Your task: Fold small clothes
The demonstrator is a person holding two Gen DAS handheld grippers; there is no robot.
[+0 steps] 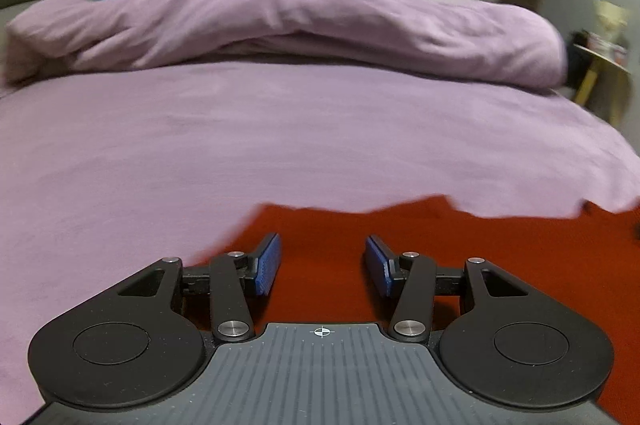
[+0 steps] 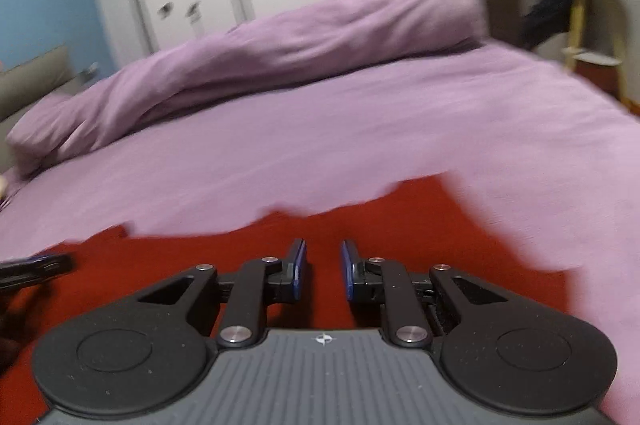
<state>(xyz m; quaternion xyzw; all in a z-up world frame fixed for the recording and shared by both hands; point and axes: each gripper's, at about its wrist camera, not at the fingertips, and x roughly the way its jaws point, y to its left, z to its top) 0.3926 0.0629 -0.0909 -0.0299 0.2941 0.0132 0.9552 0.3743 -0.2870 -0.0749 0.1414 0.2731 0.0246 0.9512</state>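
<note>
A: Where's the cloth?
B: The red cloth (image 1: pixel 400 257) lies spread on the bed (image 1: pixel 280 129), at its near edge, under both grippers.
A: And the left gripper (image 1: pixel 322 265)?
B: Released, blue pads wide apart over the red fabric, gripping nothing.
A: The right gripper (image 2: pixel 323 271)?
B: Also parted, with a narrower gap (its view is blurred), nothing between the pads. A rolled duvet (image 2: pixel 280 41) lies across the far side.

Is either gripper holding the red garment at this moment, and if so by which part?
Nothing is held. The left gripper and right gripper both have their jaws apart over the red garment, with no fabric between their pads.
</note>
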